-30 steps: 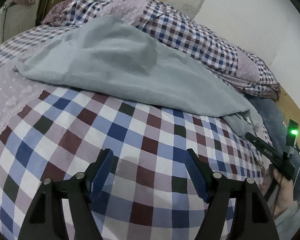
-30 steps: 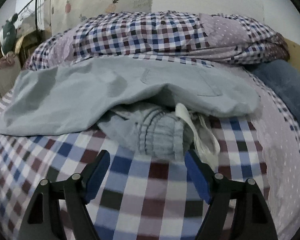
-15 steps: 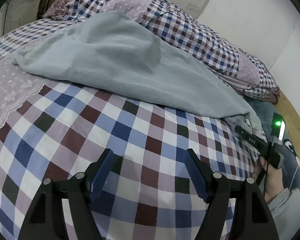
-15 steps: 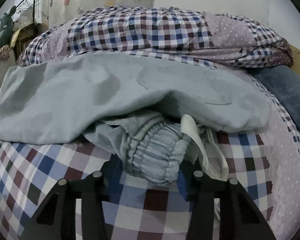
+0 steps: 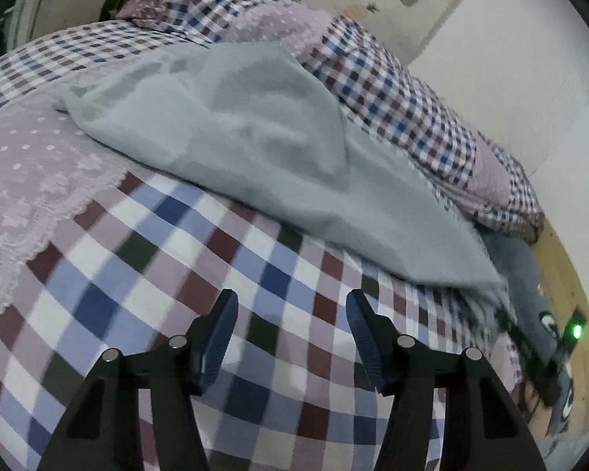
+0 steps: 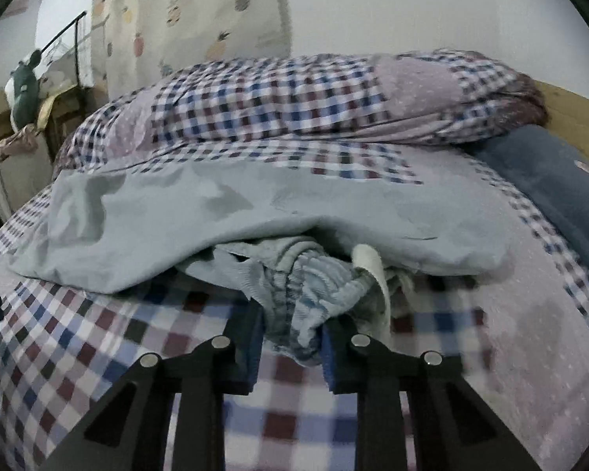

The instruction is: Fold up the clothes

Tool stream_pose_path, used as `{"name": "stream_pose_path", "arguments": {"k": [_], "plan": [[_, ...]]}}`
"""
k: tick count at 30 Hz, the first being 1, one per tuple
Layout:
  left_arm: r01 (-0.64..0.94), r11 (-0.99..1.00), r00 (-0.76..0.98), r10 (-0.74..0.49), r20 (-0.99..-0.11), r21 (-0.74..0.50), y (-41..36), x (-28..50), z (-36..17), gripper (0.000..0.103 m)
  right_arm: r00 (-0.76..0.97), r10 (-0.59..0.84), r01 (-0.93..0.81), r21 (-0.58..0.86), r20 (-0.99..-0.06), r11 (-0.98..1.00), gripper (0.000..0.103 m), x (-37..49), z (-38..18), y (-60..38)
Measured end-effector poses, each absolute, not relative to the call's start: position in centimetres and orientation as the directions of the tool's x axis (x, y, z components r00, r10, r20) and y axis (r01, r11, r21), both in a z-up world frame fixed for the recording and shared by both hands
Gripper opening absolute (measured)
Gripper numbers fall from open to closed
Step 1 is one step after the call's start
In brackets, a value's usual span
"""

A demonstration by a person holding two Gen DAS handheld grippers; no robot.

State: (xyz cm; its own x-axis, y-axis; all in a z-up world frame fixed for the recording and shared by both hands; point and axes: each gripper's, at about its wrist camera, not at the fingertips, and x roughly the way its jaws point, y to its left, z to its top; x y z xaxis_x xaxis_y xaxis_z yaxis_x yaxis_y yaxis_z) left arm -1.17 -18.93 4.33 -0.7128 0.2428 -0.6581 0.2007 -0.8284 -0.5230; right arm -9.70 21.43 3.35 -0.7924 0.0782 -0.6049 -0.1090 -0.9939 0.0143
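Since the earlier frame: right gripper [image 6: 290, 347] has advanced and pinched the ribbed waistband [image 6: 314, 294] of the grey trousers [image 5: 255, 145], lying at twelve o'clock on the checked bedspread [image 5: 137, 274]. Left gripper [image 5: 290, 333]: tongs wide, empty. Advice: grip waistband fully, lift slowly, avoid snagging bedspread. Legible writing: none.

You see checked bedsheet [image 5: 145, 274] covering bed, lace-edged lilac panel [image 5: 27, 180] at its left. Rolled checked quilt [image 6: 294, 106] lies along far side against white wall [image 6: 412, 4]. Fruit-print curtain [image 6: 184, 19] hangs behind quilt, left of centre. Dark blue cushion [image 6: 549, 172] sits at your right, beside wooden bed frame [image 6: 569, 102]. Green plush toy [image 6: 23, 86] perches on clutter, far left. Black clothes rail [image 6: 70, 31] stands near it.
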Motion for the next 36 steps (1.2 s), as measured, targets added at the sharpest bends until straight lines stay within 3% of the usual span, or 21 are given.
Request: {"name": "stream_pose_path", "arguments": {"k": [5, 8, 12, 19, 32, 34, 35, 36], "plan": [[0.240, -0.759, -0.733, 0.268, -0.625, -0.606, -22.9, -0.5, 4.3, 0.062, -0.787, 0.103, -0.149, 0.025, -0.609, -0.989, 0.025, -5.2, 4.4, 23.6], [0.263, -0.702, -0.741, 0.293, -0.605, -0.662, -25.5, -0.3, 3.7, 0.071, -0.788, 0.137, -0.192, 0.028, -0.601, -0.981, 0.025, -2.7, 5.3, 25.5], [0.313, -0.594, -0.771, 0.296, -0.564, -0.741, -29.7, -0.4, 2.2, 0.073, -0.784, 0.188, -0.275, 0.060, -0.591, -0.960, 0.025, 0.0, 5.9, 28.6], [0.331, -0.464, -0.776, 0.362, -0.517, -0.822, -34.0, -2.9, -1.1, 0.074, -0.744, 0.213, -0.377, 0.135, -0.634, -0.916, 0.032, 1.7, 1.4, 31.5], [0.376, -0.640, -0.689, 0.290, -0.664, -0.670, -33.2, -8.9, -1.3, 0.074, -0.741, 0.202, -0.380, 0.152, -0.640, -0.912, 0.041, 0.8, 1.2, 31.7], [0.377, -0.636, -0.697, 0.283, -0.659, -0.673, -33.3, -9.9, -1.6, 0.070, -0.734, 0.199, -0.377, 0.145, -0.650, -0.915, 0.042, 0.4, 1.0, 31.7], [0.392, -0.629, -0.695, 0.275, -0.664, -0.671, -33.6, -10.2, -1.7, 0.049, -0.731, 0.197, -0.375, 0.143, -0.654, -0.916, 0.042, 0.3, 0.8, 31.7], [0.409, -0.621, -0.692, 0.266, -0.671, -0.668, -33.9, -10.4, -2.0, 0.010, -0.729, 0.196, -0.373, 0.140, -0.655, -0.917, 0.042, 0.3, 0.8, 31.6]]}}
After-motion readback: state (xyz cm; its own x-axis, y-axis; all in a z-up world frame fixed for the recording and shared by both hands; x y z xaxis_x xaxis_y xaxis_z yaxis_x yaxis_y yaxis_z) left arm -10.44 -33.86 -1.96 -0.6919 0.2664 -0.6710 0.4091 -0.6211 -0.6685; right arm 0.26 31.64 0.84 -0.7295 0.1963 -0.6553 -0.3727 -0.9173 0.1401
